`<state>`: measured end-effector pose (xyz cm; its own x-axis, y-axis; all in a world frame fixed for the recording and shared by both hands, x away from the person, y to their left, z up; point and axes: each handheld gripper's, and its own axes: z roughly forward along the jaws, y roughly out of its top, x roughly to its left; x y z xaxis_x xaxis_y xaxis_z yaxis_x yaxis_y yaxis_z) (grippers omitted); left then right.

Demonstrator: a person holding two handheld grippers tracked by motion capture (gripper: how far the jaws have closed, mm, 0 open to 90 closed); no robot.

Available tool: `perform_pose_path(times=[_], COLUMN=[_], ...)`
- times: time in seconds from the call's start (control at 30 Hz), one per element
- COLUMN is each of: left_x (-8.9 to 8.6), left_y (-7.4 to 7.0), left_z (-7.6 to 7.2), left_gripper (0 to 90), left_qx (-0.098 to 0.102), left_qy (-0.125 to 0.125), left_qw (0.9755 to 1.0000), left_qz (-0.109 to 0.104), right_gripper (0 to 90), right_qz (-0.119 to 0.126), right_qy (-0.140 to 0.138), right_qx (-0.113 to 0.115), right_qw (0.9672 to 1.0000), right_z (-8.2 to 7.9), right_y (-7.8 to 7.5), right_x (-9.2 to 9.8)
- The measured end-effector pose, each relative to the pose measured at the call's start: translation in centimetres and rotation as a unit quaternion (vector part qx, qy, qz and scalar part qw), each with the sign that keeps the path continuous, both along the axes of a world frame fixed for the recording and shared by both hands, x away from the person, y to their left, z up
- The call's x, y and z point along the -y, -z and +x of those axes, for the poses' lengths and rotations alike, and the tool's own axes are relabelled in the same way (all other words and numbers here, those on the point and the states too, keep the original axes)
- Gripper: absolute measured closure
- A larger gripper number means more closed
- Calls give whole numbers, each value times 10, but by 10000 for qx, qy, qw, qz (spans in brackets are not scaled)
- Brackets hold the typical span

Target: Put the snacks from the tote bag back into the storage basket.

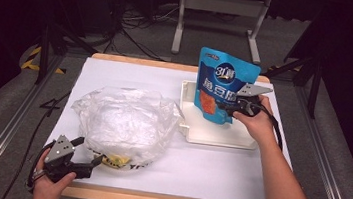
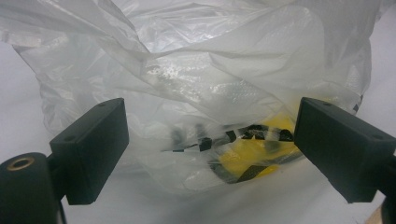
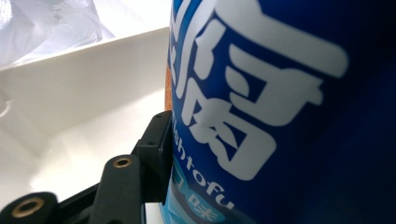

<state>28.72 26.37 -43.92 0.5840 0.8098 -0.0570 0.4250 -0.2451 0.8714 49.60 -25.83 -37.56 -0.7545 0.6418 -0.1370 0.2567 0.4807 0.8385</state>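
Right tongs [image 1: 228,107] pinch the blue pouch [image 1: 222,84] low on its side, one jaw flat against the film in the right gripper view. We hold the pouch upright over the white tray [image 1: 210,136], right of centre in the high view. It looks light, glossy and slippery, soft in the middle, so we judge the stiffer edge seam the safer grip. Our right forearm reaches in from lower right. Left tongs [image 1: 88,161], at lower left, stand open before the plastic bag [image 1: 124,119].

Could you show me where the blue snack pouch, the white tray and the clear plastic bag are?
blue snack pouch [image 1: 223,79]: high view, on its printed front.
white tray [image 1: 220,138]: high view, on its near rim.
clear plastic bag [image 1: 124,121]: high view, on its crumpled top.
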Motion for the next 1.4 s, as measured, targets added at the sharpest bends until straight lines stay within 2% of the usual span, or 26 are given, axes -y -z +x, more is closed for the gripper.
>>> perform_pose_path(times=[0.3, 0.5, 0.6, 0.93, 1.23, 1.4], left_x=[1, 1, 1, 0, -1, 0], left_y=[0, 0, 1, 1, 2, 2], left_z=[0, 0, 0, 0, -1, -1], left_gripper=[113, 113, 113, 113, 113, 113], left_qx=[-10, -16, -18, -32, -51, -52], left_qy=[11, 1, -6, -44, -82, -80], left_qw=[10000, 10000, 10000, 10000, 9999, 9999], left_qz=[9, 4, 13, 52, 51, 72], right_gripper=[419, 257, 237, 223, 223, 223], right_qz=[-55, 39, 112, 240, 230, 291], right_qy=[134, 210, 185, 286, 418, 520], right_qx=[-28, -80, -82, 170, 237, 260], right_qw=[9999, 9997, 9997, 9992, 9986, 9979], right_z=[1, -2, -4, -15, -28, -41], right_y=[3, 1, -2, -23, -38, -48], right_x=[3, 5, 5, 12, 27, 37])
